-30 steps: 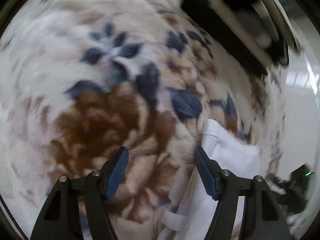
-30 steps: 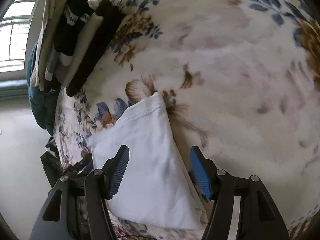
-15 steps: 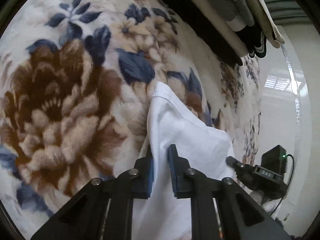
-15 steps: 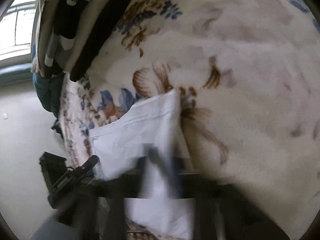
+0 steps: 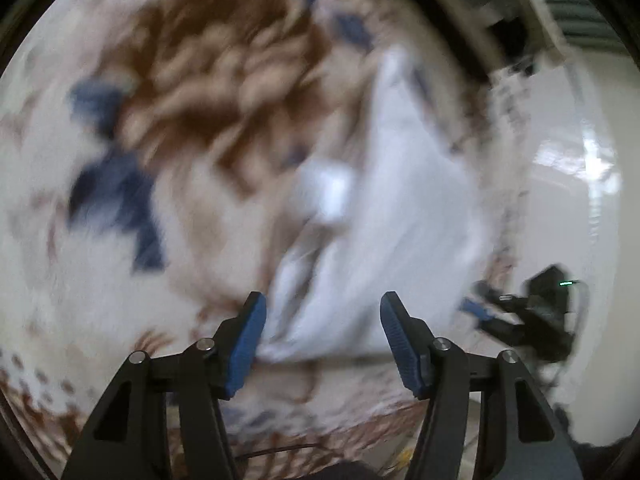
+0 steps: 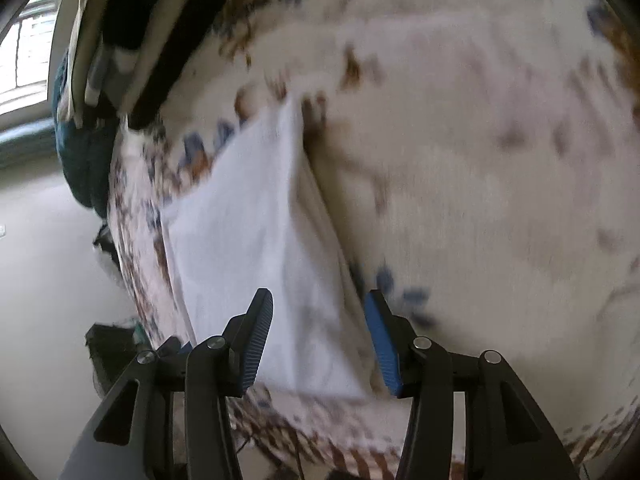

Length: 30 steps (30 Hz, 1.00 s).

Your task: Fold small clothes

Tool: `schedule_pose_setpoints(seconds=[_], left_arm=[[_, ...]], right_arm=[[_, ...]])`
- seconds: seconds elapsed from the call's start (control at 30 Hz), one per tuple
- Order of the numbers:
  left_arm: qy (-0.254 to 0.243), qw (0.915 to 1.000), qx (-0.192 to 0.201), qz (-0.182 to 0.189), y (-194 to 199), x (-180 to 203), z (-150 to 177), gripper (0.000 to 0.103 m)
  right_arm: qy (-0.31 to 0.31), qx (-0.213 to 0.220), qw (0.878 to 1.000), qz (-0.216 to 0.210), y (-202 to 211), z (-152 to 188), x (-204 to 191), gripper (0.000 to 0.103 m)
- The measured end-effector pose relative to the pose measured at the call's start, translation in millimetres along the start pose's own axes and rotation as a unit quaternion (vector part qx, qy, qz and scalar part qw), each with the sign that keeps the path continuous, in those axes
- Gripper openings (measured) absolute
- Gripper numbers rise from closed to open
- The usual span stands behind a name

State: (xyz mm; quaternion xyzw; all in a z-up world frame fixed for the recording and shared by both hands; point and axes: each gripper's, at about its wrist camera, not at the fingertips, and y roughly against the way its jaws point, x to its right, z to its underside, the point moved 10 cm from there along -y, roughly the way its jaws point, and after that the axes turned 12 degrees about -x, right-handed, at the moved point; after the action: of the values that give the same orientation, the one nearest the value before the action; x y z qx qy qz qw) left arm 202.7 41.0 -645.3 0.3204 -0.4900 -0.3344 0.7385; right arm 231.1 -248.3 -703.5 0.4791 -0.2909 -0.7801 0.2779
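Right wrist view: the white garment (image 6: pixel 260 216) is seen lying on the floral blanket (image 6: pixel 480 160) ahead of the right gripper (image 6: pixel 318 334), whose jaws, just opened, are spread apart, nothing pinched. Folded clothes (image 6: pixel 132 32) are stacked beyond, upper left.

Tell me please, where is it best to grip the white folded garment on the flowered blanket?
Probably at the near edge of the white garment, coming from the near side: that edge lies closest to both open grippers, the right gripper and the left gripper. It lies flat on the blanket, so pinch low.
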Motion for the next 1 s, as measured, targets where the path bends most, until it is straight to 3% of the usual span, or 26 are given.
schedule_pose_setpoints(seconds=[0.1, 0.23, 0.33, 0.4, 0.5, 0.57, 0.63, 0.73, 0.77, 0.83, 0.9, 1.0], left_arm=[[0.028, 0.9976, 0.014, -0.063, 5.6, -31.8, 4.5, 0.058], [0.077, 0.9939, 0.037, -0.07, 29.7, -61.0, 6.7, 0.057], [0.092, 0.9948, 0.038, -0.022, 37.5, -53.2, 13.2, 0.057], [0.108, 0.9918, 0.029, 0.062, 33.3, -31.9, 20.7, 0.057], [0.142, 0.9711, 0.01, 0.192, 10.9, 0.7, 27.8, 0.057], [0.174, 0.9516, -0.004, 0.254, -12.8, 13.0, 30.0, 0.057], [0.208, 0.9335, 0.004, 0.292, -32.2, 14.7, 25.6, 0.057], [0.246, 0.9111, 0.057, 0.326, -33.1, 2.9, 22.5, 0.054], [0.252, 0.9073, 0.069, 0.33, -30.7, -0.6, 23.6, 0.05], [0.254, 0.907, 0.085, 0.325, -24.7, -2.4, 25.2, 0.048], [0.25, 0.9134, 0.097, 0.306, -17.5, -6.6, 28.0, 0.048], [0.258, 0.9171, 0.115, 0.281, -5.6, -19.5, 24.3, 0.048]], right_arm=[[0.003, -0.013, 0.999, 0.031, -15.5, 13.9, 7.9, 0.05], [-0.006, -0.011, 0.999, 0.039, -19.7, 21.2, 13.4, 0.05], [-0.013, -0.005, 0.999, 0.036, -15.5, 24.9, 14.9, 0.05], [-0.017, -0.001, 0.999, 0.03, -12.2, 26.8, 14.8, 0.05], [-0.033, -0.004, 0.999, 0.014, -6.1, 31.3, 18.2, 0.05], [-0.053, -0.012, 0.998, -0.008, -3.7, 37.8, 23.9, 0.05], [-0.079, -0.023, 0.996, -0.038, -8.3, 48.7, 30.8, 0.05], [-0.115, -0.045, 0.989, -0.077, -25.3, 61.8, 39.0, 0.051], [-0.133, -0.052, 0.985, -0.096, -32.3, 65.3, 41.3, 0.051], [-0.173, -0.06, 0.973, -0.14, -45.5, 72.5, 46.9, 0.051], [-0.194, -0.059, 0.961, -0.186, -55.0, 76.0, 46.5, 0.051], [-0.202, -0.035, 0.955, -0.213, -57.5, 72.9, 45.3, 0.045]])
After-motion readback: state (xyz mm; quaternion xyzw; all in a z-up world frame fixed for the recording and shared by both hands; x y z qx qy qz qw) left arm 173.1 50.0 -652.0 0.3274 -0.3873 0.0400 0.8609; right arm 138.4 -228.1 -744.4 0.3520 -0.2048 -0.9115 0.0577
